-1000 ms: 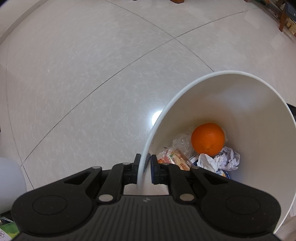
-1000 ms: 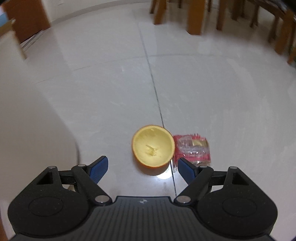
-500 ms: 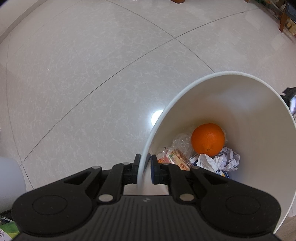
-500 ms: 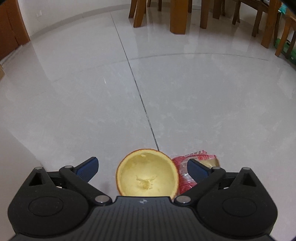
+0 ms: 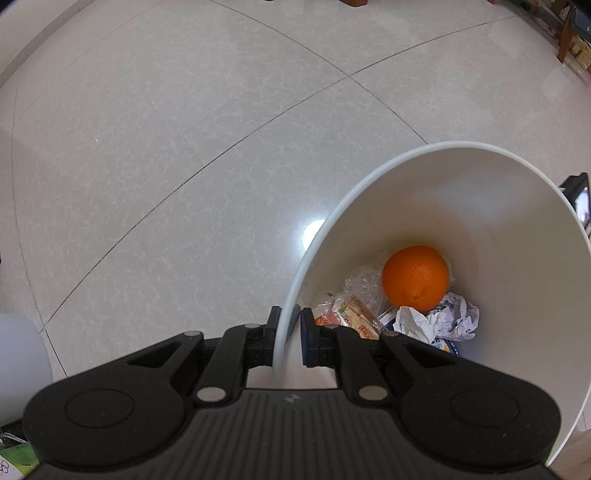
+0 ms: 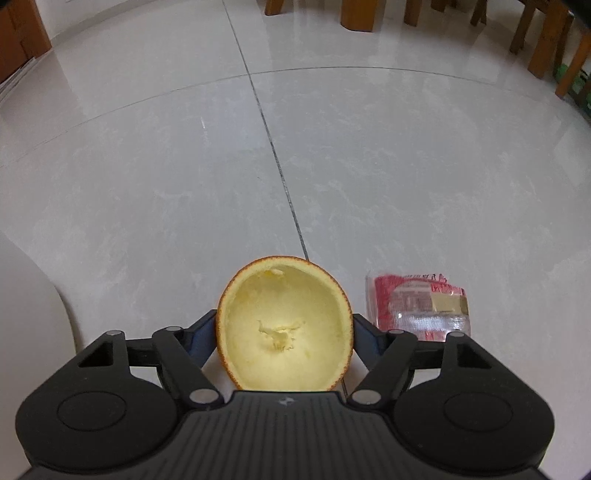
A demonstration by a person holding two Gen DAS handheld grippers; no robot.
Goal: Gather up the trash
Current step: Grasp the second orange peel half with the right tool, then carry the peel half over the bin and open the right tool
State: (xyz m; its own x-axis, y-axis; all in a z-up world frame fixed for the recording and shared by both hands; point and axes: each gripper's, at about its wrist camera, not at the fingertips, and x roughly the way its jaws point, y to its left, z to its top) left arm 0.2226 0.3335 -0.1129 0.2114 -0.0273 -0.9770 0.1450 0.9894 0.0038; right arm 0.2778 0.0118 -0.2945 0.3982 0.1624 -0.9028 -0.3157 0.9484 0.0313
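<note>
Pale glossy tile floor (image 6: pixel 369 166), wooden chair legs (image 6: pixel 356 14) at 12 o'clock. Your left gripper (image 5: pixel 288 334) is pinched tight on the rim of the white bin (image 5: pixel 517 240); inside already: an orange (image 5: pixel 415 277), crumpled paper (image 5: pixel 443 319), snack wrappers (image 5: pixel 356 314). Your right gripper (image 6: pixel 283 332) has just been closing w/ the hollowed orange-peel half (image 6: pixel 283 325) between its jaws, pads at its sides, looks gripped. Left to do, I'd say: bin that peel, then the red packet (image 6: pixel 417 308) at 3 o'clock, just beside it.
</note>
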